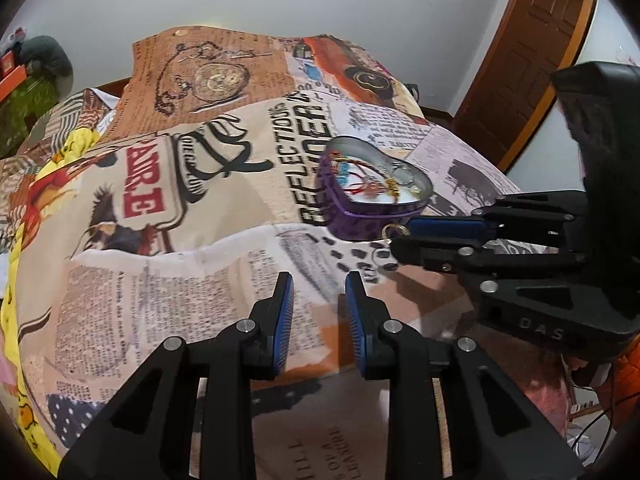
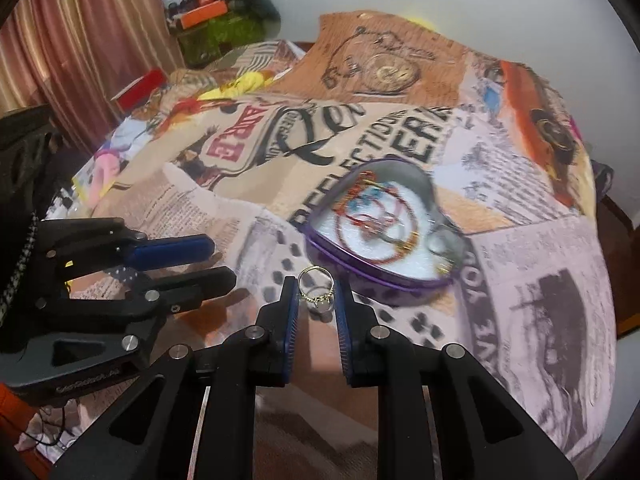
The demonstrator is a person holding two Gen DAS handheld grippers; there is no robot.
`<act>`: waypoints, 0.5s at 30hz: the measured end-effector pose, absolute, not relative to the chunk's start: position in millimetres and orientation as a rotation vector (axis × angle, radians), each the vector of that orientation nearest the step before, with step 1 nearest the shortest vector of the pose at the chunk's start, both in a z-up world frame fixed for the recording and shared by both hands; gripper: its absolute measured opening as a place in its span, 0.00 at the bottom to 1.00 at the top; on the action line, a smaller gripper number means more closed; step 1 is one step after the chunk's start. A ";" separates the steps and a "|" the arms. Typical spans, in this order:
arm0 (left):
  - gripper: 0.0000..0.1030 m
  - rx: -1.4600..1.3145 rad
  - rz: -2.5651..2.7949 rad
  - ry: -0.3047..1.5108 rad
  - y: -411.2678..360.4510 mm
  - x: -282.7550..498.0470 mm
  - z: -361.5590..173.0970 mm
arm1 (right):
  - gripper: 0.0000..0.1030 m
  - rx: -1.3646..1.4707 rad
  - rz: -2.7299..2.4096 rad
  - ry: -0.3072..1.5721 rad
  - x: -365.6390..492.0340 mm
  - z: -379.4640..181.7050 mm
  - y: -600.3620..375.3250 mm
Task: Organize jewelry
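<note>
A purple heart-shaped tin [image 1: 352, 228] [image 2: 360, 278] lies open on the printed bed cover. It holds red cord bracelets and other small jewelry on white padding. Just in front of the tin's point, my right gripper [image 2: 316, 284] [image 1: 402, 236] is shut on a thin gold ring [image 2: 322, 301] [image 1: 394, 231] with a pale stone; the ring stands upright between the blue pads. My left gripper [image 1: 319, 280] [image 2: 222, 262] is to the left of it, low over the cover. Its jaws are open with nothing between them.
The newspaper-print cover [image 1: 192, 280] drapes over the whole bed. Yellow cloth [image 1: 64, 152] bunches at its left side. A wooden door [image 1: 532, 60] stands at the right. Curtains [image 2: 80, 40], a red box [image 2: 140, 86] and piled items [image 2: 216, 20] are at the back left.
</note>
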State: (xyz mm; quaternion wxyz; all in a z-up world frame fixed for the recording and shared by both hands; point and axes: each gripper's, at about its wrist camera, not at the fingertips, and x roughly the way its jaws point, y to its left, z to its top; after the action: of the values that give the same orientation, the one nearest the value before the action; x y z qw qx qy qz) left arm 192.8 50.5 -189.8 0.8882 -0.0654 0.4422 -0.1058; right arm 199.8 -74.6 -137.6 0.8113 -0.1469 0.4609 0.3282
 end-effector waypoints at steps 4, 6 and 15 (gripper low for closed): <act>0.25 -0.115 -0.245 0.935 34.4 199.3 -193.0 | 0.16 -0.294 0.669 0.959 197.5 -132.8 -91.5; 0.25 -0.106 -0.253 0.945 27.2 203.0 -195.6 | 0.16 -0.279 0.655 0.953 198.3 -131.3 -99.1; 0.25 -0.096 -0.260 0.974 12.9 218.1 -204.9 | 0.16 -0.209 0.644 0.949 201.3 -133.6 -121.4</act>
State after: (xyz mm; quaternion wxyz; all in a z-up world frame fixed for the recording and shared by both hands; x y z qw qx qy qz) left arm 218.1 12.9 -204.9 0.8745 -0.0457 0.4665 -0.1245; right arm 201.3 -121.4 -133.6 0.8350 -0.0987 0.4480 0.3039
